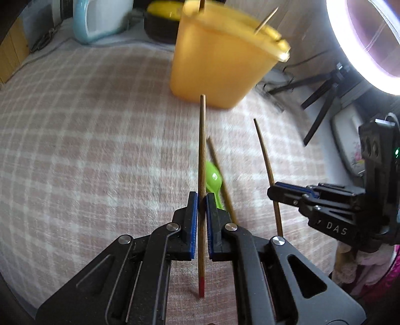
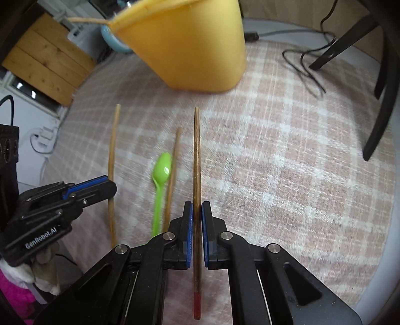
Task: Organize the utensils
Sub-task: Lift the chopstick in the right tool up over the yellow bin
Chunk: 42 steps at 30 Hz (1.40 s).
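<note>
A bucket [image 1: 220, 62] stands on the checked cloth [image 1: 87, 150] toward the far side, with two thin sticks [image 1: 266, 21] leaning inside it and poking over its rim. Nearer than the bucket, a spoon [image 2: 160, 190] lies on the cloth with a loose chopstick [image 2: 172, 180] just beside it on its right. The left gripper [image 1: 202, 200] holds one chopstick [image 1: 202, 155] between its pads, to the left of the spoon; the right gripper [image 2: 197, 210] holds another chopstick [image 2: 197, 160], to the right of the spoon. Behind the bucket sit a kettle [image 1: 100, 20] and a pot [image 1: 160, 22]. A ring light [image 1: 370, 37] on a tripod [image 1: 322, 100] stands at the cloth's right edge, with a cable [image 2: 305, 67] trailing near it.
</note>
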Motion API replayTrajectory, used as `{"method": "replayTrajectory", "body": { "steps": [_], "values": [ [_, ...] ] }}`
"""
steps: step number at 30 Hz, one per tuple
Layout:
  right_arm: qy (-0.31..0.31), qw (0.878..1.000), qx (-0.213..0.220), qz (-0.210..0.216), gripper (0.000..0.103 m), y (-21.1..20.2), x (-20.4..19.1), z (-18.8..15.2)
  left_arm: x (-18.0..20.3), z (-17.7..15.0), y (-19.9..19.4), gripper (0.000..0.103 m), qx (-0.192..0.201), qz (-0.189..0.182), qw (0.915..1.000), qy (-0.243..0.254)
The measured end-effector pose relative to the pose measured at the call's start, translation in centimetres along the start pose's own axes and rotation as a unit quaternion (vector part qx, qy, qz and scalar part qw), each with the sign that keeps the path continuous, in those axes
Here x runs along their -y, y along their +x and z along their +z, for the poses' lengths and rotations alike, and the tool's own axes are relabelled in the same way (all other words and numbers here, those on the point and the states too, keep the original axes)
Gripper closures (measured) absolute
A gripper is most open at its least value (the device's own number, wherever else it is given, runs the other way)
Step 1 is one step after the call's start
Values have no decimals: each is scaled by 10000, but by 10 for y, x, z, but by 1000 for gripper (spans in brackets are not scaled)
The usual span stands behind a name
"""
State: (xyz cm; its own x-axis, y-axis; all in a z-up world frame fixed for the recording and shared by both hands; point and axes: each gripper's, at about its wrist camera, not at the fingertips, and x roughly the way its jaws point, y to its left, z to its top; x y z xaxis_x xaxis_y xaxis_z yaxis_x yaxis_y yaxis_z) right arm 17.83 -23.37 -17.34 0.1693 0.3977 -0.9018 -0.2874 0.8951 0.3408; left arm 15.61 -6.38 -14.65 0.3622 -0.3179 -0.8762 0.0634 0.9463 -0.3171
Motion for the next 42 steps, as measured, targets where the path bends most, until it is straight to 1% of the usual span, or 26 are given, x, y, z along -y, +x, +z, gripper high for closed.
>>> {"method": "replayTrajectory", "body": {
  "steps": [2, 5, 7, 9, 12, 13, 15, 18, 20, 26, 33, 39, 42],
  "values": [
    [-59, 9997, 222, -44, 98, -11, -5, -2, 1, 1, -11, 99, 168, -71, 9998, 60],
    [-25, 9986, 532, 11, 98, -30, -6, -5, -2, 9, -32, 99, 358, -366, 9987, 83],
    [17, 9973, 730, 36, 98, -41, -8, -5, -3, 14, -47, 99, 540, -418, 9975, 159],
    [42, 9959, 901, 30, 98, -51, -10, -5, 6, 21, -50, 99, 689, -454, 9964, 216],
    [19, 9927, 1209, -16, 98, -69, -16, -4, 6, 33, -68, 99, 897, -656, 9935, 239],
    [41, 9924, 1226, 2, 98, -71, -21, -1, 5, 36, -74, 99, 964, -697, 9926, 252],
    [4, 9901, 1403, -71, 98, -81, -26, 3, 7, 44, -80, 99, 1079, -759, 9908, 297],
    [-21, 9850, 1724, -109, 98, -95, -32, 14, 9, 56, -87, 99, 1260, -776, 9883, 371],
    [-36, 9822, 1874, -114, 98, -100, -35, 19, 8, 59, -93, 99, 1352, -798, 9867, 424],
    [-167, 9756, 2183, -151, 98, -111, -46, 39, 7, 85, -105, 99, 1619, -768, 9819, 619],
    [-230, 9664, 2544, -287, 98, -127, -57, 68, 7, 114, -132, 99, 1991, -902, 9730, 738],
    [-274, 9572, 2849, -432, 98, -137, -62, 93, 3, 146, -141, 99, 2222, -961, 9676, 712],
    [-285, 9538, 2943, -523, 98, -136, -64, 108, 1, 160, -143, 99, 2342, -932, 9651, 714]
  ]
}}
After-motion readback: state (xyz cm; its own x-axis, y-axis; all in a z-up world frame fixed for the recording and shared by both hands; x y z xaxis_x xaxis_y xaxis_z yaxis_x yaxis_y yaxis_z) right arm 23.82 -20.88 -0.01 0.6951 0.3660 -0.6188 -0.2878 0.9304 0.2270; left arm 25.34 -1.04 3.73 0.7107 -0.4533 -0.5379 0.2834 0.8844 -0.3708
